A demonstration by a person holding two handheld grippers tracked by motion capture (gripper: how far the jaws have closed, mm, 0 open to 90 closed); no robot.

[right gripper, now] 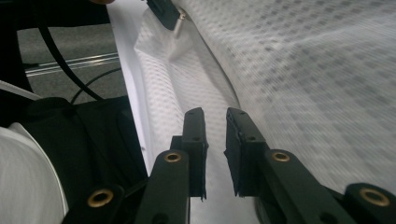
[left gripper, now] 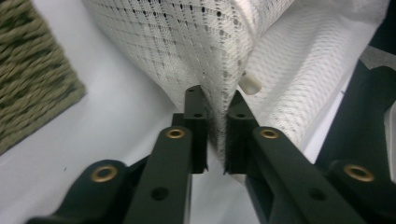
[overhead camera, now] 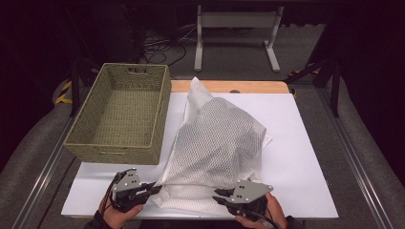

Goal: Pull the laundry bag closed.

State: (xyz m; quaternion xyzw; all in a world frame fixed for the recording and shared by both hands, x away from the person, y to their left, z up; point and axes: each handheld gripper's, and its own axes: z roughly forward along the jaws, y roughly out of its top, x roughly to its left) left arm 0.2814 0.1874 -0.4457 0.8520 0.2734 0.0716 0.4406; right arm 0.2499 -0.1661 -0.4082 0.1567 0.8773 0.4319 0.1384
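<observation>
A person works a white mesh garment (overhead camera: 217,143) on a white worktop (overhead camera: 296,157) with a hand-held tool in each hand. The garment lies heaped in the middle of the worktop, one corner peaked toward the far edge, its near hem along the near edge between the two tools. An empty woven basket (overhead camera: 122,114) sits to the left, just beside the garment.

The left tool (overhead camera: 155,187) is clenched on the near left corner of the garment; in the left gripper view, a fold of mesh is pinched between the pads (left gripper: 196,116), with a small white button (left gripper: 251,85) just past the grip. The right tool (overhead camera: 218,195) hovers at the near right part of the hem. In the right gripper view its jaws stand a little apart above the cloth with nothing between them, so it is released.

The step in hand looks like taking a second hold on the hem so the garment can be lifted or spread. To do it well, the right tool should settle over the edge itself rather than the flat middle of the cloth, take a single fold, and close fully before any pull. The left grip should hold firm meanwhile; open mesh slips and snags easily, so a slow, even lift by both hands would likely serve best.
</observation>
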